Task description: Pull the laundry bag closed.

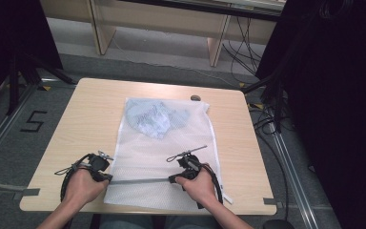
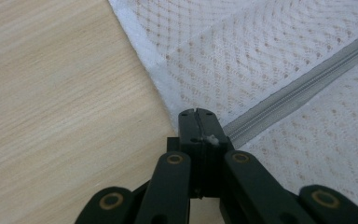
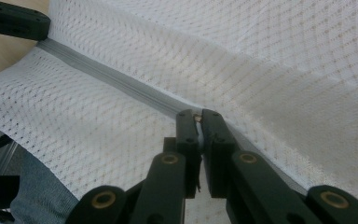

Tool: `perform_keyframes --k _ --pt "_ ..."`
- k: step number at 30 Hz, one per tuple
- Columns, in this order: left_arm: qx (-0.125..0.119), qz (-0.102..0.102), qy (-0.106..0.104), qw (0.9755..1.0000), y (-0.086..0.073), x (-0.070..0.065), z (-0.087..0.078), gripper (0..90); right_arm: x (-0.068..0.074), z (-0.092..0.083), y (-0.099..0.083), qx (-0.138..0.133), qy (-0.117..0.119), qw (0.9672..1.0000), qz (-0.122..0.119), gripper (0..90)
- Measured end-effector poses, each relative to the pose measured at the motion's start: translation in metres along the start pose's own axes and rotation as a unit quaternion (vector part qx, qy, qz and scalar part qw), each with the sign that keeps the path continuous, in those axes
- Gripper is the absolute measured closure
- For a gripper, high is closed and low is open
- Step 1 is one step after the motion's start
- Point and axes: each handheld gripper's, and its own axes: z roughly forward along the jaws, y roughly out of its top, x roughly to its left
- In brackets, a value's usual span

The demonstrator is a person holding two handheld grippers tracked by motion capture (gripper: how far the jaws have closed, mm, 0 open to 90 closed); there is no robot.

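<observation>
A white mesh laundry bag (image 1: 164, 157) is spread across the desk (image 1: 86, 114), reaching its near edge. Its grey zipper (image 1: 138, 181) is pinched at the left end by the closed left gripper (image 1: 106, 177). The right gripper (image 1: 172, 180) is clamped tight on the zipper too, further along.

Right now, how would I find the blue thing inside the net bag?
Look at the wooden table, then the white mesh bag lying flat on it. At the bag's far end, away from the grey zipper, sits a crumpled pale blue cloth, the only coloured lump inside.
</observation>
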Motion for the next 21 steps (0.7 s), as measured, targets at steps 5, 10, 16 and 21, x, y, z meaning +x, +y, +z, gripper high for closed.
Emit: perform_keyframes --k 5,10,16,21 --pt "0.000 -0.001 0.000 1.0000 0.0000 -0.0002 0.0001 90.0 -0.0007 -0.0001 -0.0001 0.001 -0.002 1.0000 0.000 87.1" --pt "0.001 -0.001 0.000 1.0000 0.0003 0.0000 0.0000 90.0 -0.0025 -0.0020 -0.0013 0.002 -0.005 1.0000 0.004 87.1" --pt "0.001 0.000 0.001 1.0000 0.0002 -0.0002 0.0001 90.0 -0.0032 -0.0046 -0.0023 0.003 -0.008 0.9999 0.011 87.0" --pt "0.002 0.001 0.001 1.0000 0.0004 -0.0004 0.0000 90.0 -0.0044 -0.0065 -0.0033 0.003 -0.011 0.9998 0.015 87.1"
